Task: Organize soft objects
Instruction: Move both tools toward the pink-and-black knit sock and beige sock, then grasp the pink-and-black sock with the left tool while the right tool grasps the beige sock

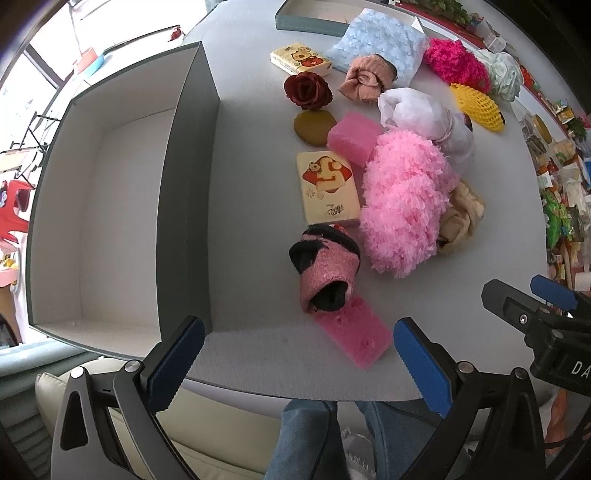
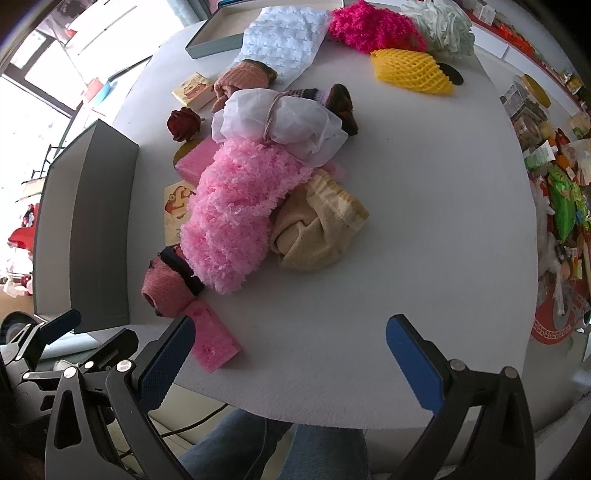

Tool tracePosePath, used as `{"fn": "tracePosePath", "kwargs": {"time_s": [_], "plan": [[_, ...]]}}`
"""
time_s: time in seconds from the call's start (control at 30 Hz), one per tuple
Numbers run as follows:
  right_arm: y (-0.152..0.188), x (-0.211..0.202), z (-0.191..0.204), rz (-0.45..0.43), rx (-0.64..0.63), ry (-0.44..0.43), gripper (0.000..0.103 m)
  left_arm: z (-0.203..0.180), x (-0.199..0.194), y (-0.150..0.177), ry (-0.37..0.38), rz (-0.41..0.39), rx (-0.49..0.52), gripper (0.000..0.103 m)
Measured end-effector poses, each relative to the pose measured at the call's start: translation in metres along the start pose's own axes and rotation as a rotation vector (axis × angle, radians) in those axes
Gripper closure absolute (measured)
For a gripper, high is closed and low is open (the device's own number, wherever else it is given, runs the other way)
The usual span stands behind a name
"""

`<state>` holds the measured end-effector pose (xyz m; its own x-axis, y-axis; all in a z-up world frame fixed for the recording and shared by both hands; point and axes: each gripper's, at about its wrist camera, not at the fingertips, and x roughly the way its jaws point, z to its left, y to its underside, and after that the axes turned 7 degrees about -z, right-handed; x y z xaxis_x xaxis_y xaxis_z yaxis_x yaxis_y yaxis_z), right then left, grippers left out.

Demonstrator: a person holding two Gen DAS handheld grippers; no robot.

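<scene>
A pile of soft things lies on the white table: a fluffy pink cloth, a pink-and-black rolled sock, a pink sponge, a second pink sponge, a beige cloth and a white tied bundle. A grey box, white inside, stands open at the left. My left gripper is open and empty near the table's front edge, just before the near pink sponge. My right gripper is open and empty at the front edge; it also shows in the left wrist view.
Further back lie two tissue packs, a red fabric rose, a brown disc, a tan rolled cloth, a light blue cloth, a magenta fluffy cloth, a yellow foam net and a box lid.
</scene>
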<state>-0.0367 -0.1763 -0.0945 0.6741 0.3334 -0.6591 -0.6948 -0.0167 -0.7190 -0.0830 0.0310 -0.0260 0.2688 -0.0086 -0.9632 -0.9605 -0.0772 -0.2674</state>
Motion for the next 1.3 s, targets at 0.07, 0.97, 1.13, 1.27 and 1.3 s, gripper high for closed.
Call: {"fn": "tracePosePath", "kwargs": {"time_s": [0.07,0.97,1.13,1.27,1.3], "plan": [[0.0,0.0,0.001,-0.001,-0.001,0.001,0.0,0.0,0.001,-0.001,-0.001,0.0,-0.002,0.0],[-0.006,0.009,0.003,0.023,-0.002,0.02,0.0,0.006,0.021,-0.023,-0.033,-0.015,0.0,0.0],[-0.007,0.01,0.003,0.026,-0.001,0.019,0.0,0.009,0.026,-0.025,-0.037,-0.007,-0.009,0.0],[-0.008,0.012,0.003,0.027,-0.005,0.017,0.0,0.011,0.03,-0.024,-0.046,-0.009,-0.006,0.0],[-0.008,0.012,0.003,0.028,-0.007,0.018,0.0,0.011,0.032,-0.024,-0.05,-0.007,-0.006,0.0]]}}
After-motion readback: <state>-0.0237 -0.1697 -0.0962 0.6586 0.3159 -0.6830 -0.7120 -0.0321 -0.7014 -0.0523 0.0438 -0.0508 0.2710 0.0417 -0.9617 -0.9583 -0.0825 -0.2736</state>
